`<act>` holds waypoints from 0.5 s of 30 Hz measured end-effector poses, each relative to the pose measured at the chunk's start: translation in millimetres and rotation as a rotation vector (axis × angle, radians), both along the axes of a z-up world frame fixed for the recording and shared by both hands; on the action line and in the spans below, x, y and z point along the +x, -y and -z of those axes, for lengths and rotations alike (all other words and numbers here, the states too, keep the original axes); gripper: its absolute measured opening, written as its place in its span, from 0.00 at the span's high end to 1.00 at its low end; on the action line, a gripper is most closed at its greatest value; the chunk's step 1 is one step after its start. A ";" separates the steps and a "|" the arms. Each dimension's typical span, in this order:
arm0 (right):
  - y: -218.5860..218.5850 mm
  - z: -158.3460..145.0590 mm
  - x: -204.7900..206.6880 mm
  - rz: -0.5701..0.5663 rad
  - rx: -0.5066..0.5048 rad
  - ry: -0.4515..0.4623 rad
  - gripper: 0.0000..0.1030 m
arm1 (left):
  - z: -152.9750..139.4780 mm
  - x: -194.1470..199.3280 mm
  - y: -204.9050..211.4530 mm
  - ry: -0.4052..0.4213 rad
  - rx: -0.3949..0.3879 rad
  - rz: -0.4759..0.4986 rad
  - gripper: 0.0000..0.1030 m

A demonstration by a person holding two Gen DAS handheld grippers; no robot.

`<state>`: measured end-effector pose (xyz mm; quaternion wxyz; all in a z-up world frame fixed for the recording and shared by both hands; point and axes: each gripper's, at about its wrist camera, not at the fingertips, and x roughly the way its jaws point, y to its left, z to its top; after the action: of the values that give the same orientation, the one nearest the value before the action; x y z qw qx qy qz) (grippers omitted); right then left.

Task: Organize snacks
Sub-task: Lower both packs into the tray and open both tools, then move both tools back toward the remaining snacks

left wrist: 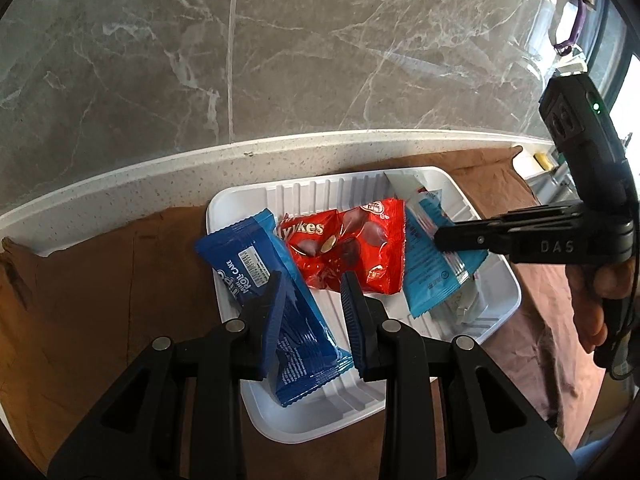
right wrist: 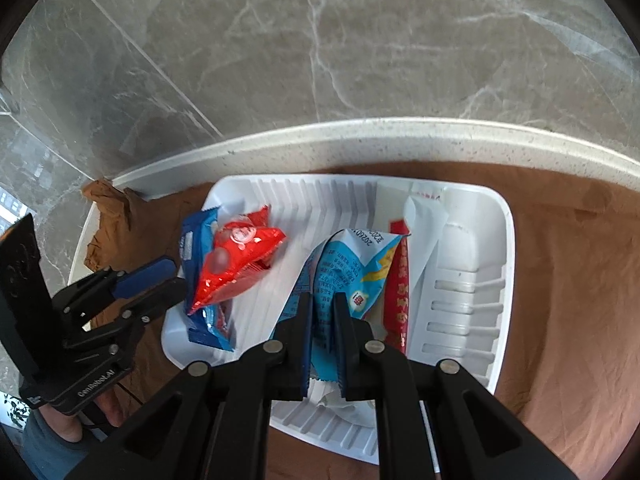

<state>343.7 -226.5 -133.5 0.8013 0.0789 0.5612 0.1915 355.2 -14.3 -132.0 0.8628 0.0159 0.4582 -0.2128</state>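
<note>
You have both packs over the tray, so set them down flat and apart rather than dropping them. Your left gripper has its jaws clamped on the blue roll-cake pack, which hangs half over the tray's left rim; bring it further in before you let go, or it will likely tip onto the cloth. Your right gripper has its jaws closed on the light-blue pack, above a red-and-white pack already lying there. Lay it alongside, not across. The red bag sits in the middle; leave it room. The tray rests on a brown cloth spread over a pale speckled counter, backed by a grey marble-look wall.
</note>
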 end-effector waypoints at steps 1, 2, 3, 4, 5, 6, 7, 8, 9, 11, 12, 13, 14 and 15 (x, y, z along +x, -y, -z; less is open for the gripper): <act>-0.7 1.9 0.2 -0.001 -0.002 -0.002 0.89 | 0.8 0.0 -0.2 -0.001 0.001 -0.002 0.74; -1.5 4.2 0.4 -0.002 -0.006 -0.005 0.89 | 2.2 0.9 -0.5 -0.004 0.000 -0.003 0.74; -2.5 6.1 0.1 -0.004 -0.009 -0.007 0.89 | 3.7 1.1 -0.7 -0.006 -0.002 -0.004 0.74; -3.8 8.2 -0.2 -0.009 -0.012 -0.009 0.89 | 4.5 1.2 -0.9 -0.007 -0.003 -0.003 0.74; -5.6 11.2 -0.6 -0.016 -0.017 -0.013 0.89 | 4.8 0.6 -0.2 -0.010 -0.003 -0.001 0.74; -5.9 12.8 -0.8 -0.019 -0.021 -0.015 0.89 | 6.0 0.3 0.4 -0.011 -0.001 0.000 0.74; -7.2 14.6 -1.3 -0.021 -0.030 -0.012 0.88 | 6.8 0.1 0.9 -0.010 -0.001 0.001 0.74; -8.0 15.6 -1.6 -0.023 -0.036 -0.012 0.87 | 7.1 -0.4 0.8 -0.008 -0.004 0.002 0.74; -9.1 16.2 -1.8 -0.025 -0.043 -0.013 0.84 | 7.4 -1.0 0.4 -0.006 -0.005 -0.003 0.74; -10.3 13.8 -3.8 -0.028 -0.059 -0.003 0.79 | 8.0 -2.2 -1.1 0.002 0.002 -0.023 0.70; -10.3 11.5 -4.8 -0.025 -0.063 0.002 0.68 | 7.2 -3.7 -2.4 0.005 0.003 -0.031 0.52; -9.9 9.0 -5.6 -0.020 -0.057 0.008 0.58 | 5.7 -6.5 -4.2 0.010 0.000 -0.040 0.32; -9.3 5.2 -6.7 -0.016 -0.046 0.015 0.55 | 2.0 -10.2 -6.3 0.021 -0.009 -0.051 0.29; -9.0 1.0 -7.7 -0.015 -0.042 0.021 0.55 | -3.5 -15.4 -9.5 0.037 -0.026 -0.062 0.28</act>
<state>336.0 -217.5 -134.6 0.8072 0.0559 0.5572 0.1867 339.7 -4.8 -128.5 0.8776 -0.0055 0.4395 -0.1914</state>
